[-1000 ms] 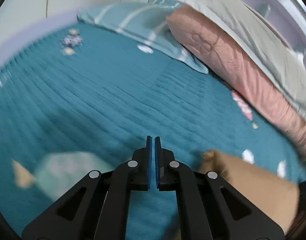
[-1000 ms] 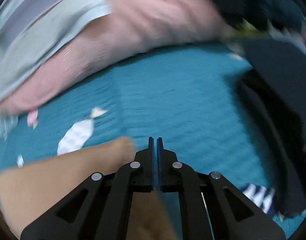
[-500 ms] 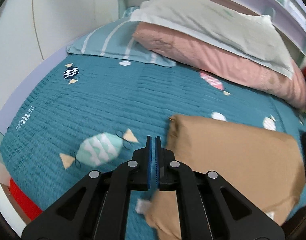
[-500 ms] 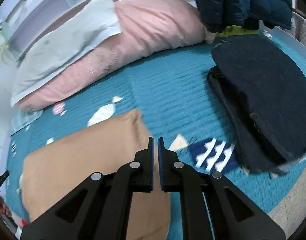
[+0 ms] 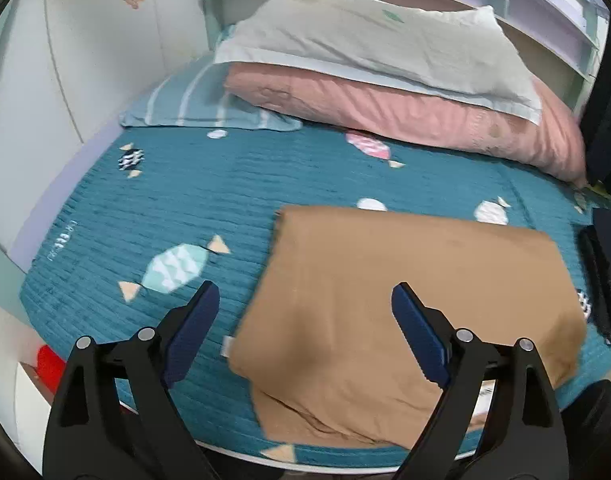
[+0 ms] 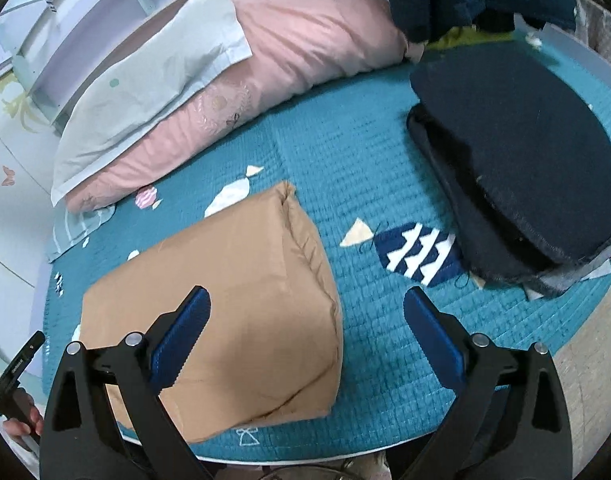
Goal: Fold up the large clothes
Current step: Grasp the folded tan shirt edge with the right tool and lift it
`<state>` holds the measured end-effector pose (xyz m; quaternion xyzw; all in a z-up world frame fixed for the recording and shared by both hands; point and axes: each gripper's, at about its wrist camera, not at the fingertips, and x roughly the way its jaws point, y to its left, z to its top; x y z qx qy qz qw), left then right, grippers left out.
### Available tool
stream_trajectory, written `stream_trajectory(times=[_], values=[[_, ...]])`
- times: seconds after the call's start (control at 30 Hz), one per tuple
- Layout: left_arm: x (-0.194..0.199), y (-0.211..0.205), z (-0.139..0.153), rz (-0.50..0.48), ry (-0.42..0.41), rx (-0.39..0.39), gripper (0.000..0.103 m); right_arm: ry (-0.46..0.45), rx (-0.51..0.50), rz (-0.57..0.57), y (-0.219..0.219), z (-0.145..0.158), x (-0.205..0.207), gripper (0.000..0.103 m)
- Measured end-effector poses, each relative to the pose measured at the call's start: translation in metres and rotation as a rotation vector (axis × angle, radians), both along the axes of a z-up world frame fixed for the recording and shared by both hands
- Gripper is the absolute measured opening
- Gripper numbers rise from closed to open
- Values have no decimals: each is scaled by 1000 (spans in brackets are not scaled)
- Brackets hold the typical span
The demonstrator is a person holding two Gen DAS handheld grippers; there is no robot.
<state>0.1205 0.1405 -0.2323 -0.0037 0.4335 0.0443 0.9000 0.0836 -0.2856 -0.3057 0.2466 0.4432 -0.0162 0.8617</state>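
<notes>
Tan folded garment (image 5: 409,292) lies on teal bedspread (image 5: 209,196).

What can't be made out from either gripper camera

The folded tan garment (image 5: 405,300) hides its own layers, and its near edge drops over the bed's front out of sight behind the left gripper (image 5: 301,304) at lower centre. The dark clothes stack (image 6: 517,160) runs past the right edge of the right wrist view; only a sliver shows at the far right of the left view. A hand (image 6: 21,420) at lower left is mostly cropped, gripping a black handle. The striped pillow (image 5: 193,100) lies partly buried under the pink pillow (image 5: 385,108).
</notes>
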Motion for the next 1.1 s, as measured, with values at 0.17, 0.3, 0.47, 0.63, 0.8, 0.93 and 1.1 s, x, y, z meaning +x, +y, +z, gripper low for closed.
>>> stream_trajectory(times=[0.17, 0.3, 0.47, 0.63, 0.8, 0.93, 1.1], values=[[-1, -26, -6, -26, 62, -7, 90, 77, 99, 50, -9, -21, 12, 94], [-1, -43, -16, -34, 107, 8, 90, 170, 141, 69, -16, -48, 26, 94], [2, -53, -30, -29, 172, -17, 90, 207, 298, 99, -14, -74, 36, 88], [8, -55, -37, -12, 217, -48, 90, 288, 473, 128, -2, -106, 42, 79], [11, -59, -38, 14, 221, 74, 90, 308, 464, 102, 2, -112, 38, 63], [9, -56, -41, 10, 230, 73, 90, 239, 506, 141, 6, -92, 34, 29], [8, -58, -44, 3, 236, 68, 90, 173, 576, 212, 13, -75, 39, 35]])
